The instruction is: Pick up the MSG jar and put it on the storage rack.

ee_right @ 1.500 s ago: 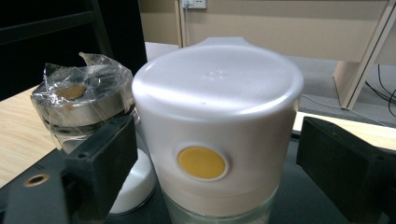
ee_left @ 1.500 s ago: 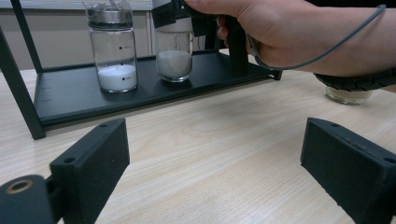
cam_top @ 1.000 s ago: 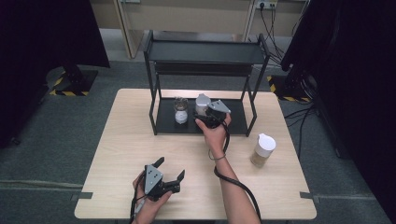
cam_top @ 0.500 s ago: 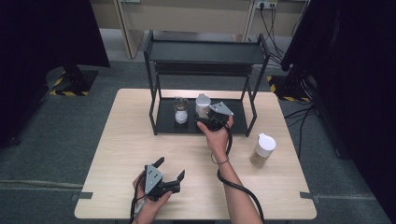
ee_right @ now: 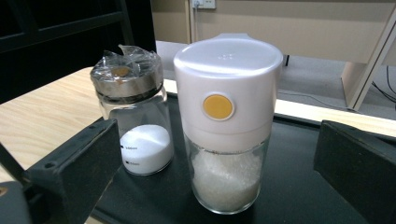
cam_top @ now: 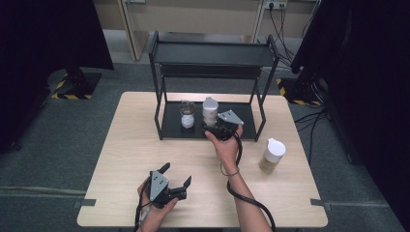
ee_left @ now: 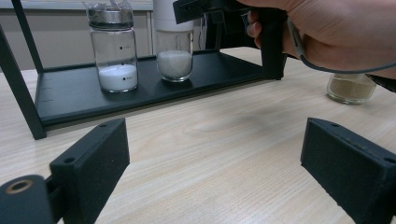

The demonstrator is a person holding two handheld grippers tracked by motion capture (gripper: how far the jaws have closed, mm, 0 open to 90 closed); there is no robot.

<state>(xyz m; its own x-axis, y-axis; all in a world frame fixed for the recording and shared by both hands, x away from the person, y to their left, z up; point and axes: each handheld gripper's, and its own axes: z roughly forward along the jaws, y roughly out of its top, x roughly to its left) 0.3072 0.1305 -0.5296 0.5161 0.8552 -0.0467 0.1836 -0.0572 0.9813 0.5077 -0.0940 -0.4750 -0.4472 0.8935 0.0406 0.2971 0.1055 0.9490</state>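
The white-capped jar [ee_right: 227,122] with the orange button stands upright on the bottom shelf of the black rack [cam_top: 212,126], holding coarse white grains. In the right gripper view it sits between the two black jaws of the right claw [ee_right: 219,163], with clear gaps on both sides; the jaws have just been opening and stand wide, gripping nothing. In the high view the right claw [cam_top: 212,126] is at the jar's foot, and the hand and grey plate cover the lower part of the jar, so contact cannot be read from there. Just beside the white-capped jar, to its left, stands a glass jar [ee_right: 135,121] with a metal cap wrapped in crinkled clear film, a little fine white powder at its bottom; the two look close but apart.

The left claw [cam_top: 175,184] rests low at the near edge of the tabletop [cam_top: 130,150], jaws spread wide with only bare wood between them. In the left gripper view the top of the white-capped jar is cut off by the frame and by the right hand [ee_left: 327,32].

A third jar [cam_top: 272,155], white-lidded with tan contents, stands alone on the tabletop to the right of the rack, well apart from the others.

The tabletop is pale wood grain. Around it lies grey carpet; dark curtains hang at both sides, and cables trail from a wall socket behind.
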